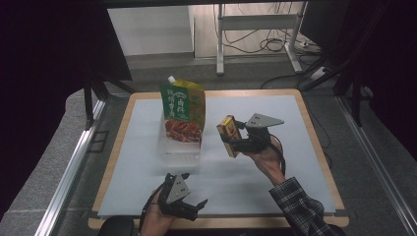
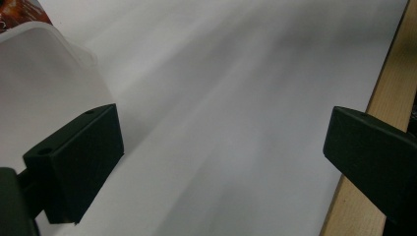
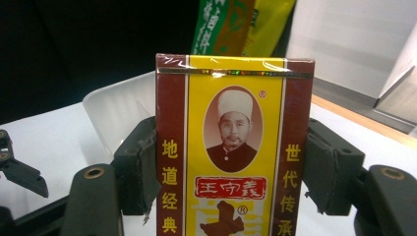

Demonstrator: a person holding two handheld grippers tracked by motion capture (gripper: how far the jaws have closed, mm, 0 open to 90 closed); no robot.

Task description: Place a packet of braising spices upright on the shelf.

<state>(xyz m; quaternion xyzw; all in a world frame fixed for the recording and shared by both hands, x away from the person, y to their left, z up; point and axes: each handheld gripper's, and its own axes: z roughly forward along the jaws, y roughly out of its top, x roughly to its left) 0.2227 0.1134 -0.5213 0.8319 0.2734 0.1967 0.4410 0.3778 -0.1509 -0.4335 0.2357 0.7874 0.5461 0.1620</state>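
Pinching a yellow-and-maroon box (image 3: 234,147) by its two long sides, the right gripper's (image 1: 244,139) fingers (image 3: 140,164) hold it upright and clear of the desk (image 1: 314,147), a little right of the desk's middle. In the right gripper view the box's printed face fills the space between the jaws, a portrait oval near its top and red-and-yellow lettering down both sides. Just beyond the box, towards the far left corner, stands a clear tub (image 1: 178,147) on the white mat (image 1: 255,182), with a green-and-yellow pouch (image 1: 183,110) standing upright in it, its white spout at the top. Box and tub are near but apart.

Spread wide with nothing between them, the left gripper's (image 1: 189,204) fingers (image 2: 81,157) hang at the near edge of the desk, left of centre, held in the person's left hand (image 1: 157,216). In the left gripper view one jaw sits close beside the tub's wall (image 2: 44,83); I cannot tell whether they touch. The other jaw lies over the desk's wooden rim.
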